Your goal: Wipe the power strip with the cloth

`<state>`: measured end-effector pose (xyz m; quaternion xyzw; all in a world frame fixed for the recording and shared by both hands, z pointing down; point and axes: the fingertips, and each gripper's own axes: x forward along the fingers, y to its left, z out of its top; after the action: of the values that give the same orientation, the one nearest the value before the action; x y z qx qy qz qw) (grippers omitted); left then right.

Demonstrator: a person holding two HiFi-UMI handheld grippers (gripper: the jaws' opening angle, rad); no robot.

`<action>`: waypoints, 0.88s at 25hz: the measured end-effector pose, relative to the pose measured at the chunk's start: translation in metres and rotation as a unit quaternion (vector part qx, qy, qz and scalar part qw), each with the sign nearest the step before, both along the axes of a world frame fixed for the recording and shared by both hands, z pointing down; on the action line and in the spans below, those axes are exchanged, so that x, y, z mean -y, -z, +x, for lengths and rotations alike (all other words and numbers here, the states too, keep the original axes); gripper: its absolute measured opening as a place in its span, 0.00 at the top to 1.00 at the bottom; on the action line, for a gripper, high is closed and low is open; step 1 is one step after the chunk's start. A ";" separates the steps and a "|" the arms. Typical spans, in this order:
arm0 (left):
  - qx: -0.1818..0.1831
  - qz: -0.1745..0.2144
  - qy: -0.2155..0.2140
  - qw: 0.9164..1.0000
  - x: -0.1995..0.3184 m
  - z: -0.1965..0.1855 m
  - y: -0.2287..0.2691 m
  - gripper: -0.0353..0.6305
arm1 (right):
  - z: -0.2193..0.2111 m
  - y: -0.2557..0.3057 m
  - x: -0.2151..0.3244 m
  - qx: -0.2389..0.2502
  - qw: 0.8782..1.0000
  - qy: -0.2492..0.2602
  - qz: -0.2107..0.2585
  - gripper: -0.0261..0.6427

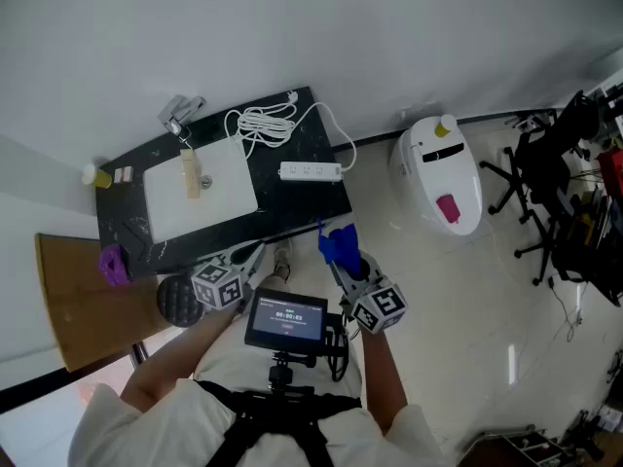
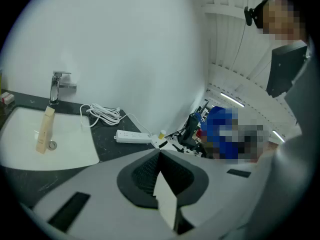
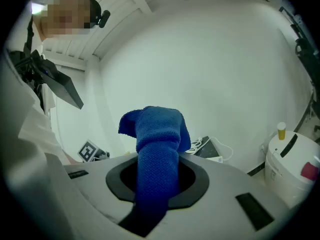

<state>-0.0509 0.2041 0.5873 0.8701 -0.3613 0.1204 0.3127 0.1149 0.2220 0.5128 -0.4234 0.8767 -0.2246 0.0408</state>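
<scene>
We see the right claw (image 1: 339,266) clamped on a blue cloth (image 3: 159,149), held up just off the near edge of the black worktop (image 1: 302,202). The left claw (image 2: 160,156) is closed, with nothing in it. The white power strip (image 1: 311,171) lies on the worktop — right of the sink (image 1: 219,197), beside its coiled cord (image 1: 263,123).

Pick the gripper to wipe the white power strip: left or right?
Right. The right gripper is shut on the blue knitted cloth; the left gripper is shut, empty. The white power strip lies nearer it.
</scene>
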 end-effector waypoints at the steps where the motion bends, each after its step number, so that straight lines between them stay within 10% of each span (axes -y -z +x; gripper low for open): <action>1: -0.001 0.000 -0.001 1.000 0.010 -0.004 0.000 0.94 | -0.004 -0.001 0.011 -0.002 1.000 0.000 0.000 0.83; 22: -0.053 -0.008 -0.018 0.998 0.205 -0.083 -0.001 0.94 | -0.106 -0.026 0.207 -0.082 0.995 -0.011 -0.064 0.83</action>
<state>-0.1336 -0.0009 0.5878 0.8791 -0.3273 0.0832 0.3364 0.0088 0.0148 0.5393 -0.4519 0.8561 -0.2443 -0.0560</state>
